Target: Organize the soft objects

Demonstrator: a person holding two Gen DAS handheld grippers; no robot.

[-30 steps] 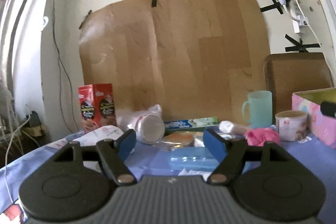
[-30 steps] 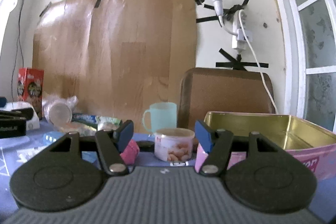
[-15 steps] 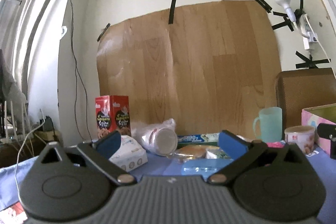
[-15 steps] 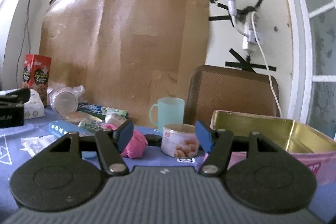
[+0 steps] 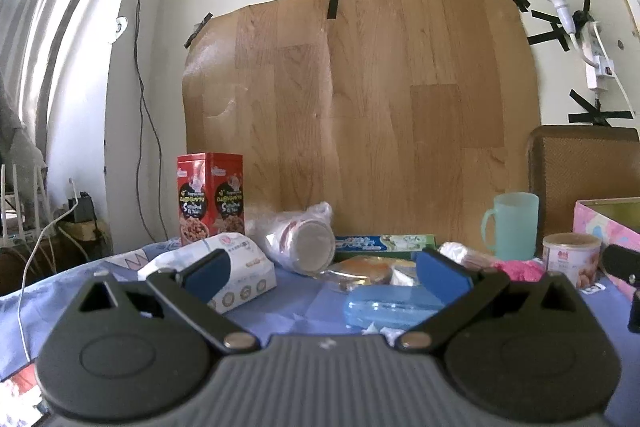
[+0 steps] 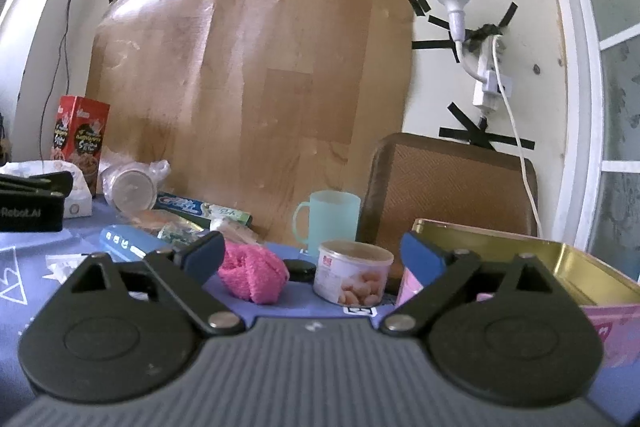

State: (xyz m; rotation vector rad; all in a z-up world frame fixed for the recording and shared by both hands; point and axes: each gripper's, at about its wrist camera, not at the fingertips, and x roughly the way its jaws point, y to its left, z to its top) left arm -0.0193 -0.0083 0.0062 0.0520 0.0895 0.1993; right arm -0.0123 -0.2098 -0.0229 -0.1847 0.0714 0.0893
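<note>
A pink fluffy cloth (image 6: 253,277) lies on the blue tablecloth, just ahead of my right gripper (image 6: 312,259), whose jaws are opening with nothing between them. The same pink cloth (image 5: 520,269) shows at the right in the left wrist view. A white tissue pack (image 5: 222,269) sits behind the left finger of my left gripper (image 5: 324,271), which stands wide open and holds nothing. A pink tin box (image 6: 532,267) with a gold inside stands open at the right. The left gripper's body (image 6: 32,201) shows at the left edge of the right wrist view.
On the table are a red snack box (image 5: 210,197), a bagged stack of cups (image 5: 302,243) on its side, a toothpaste box (image 5: 384,243), a blue case (image 5: 394,305), a teal mug (image 6: 328,223) and a small nut tub (image 6: 352,277). A brown chair back (image 6: 452,187) stands behind.
Both grippers have opened wider, the left first and the right just now. Both views have shifted slightly to the right across the table.
</note>
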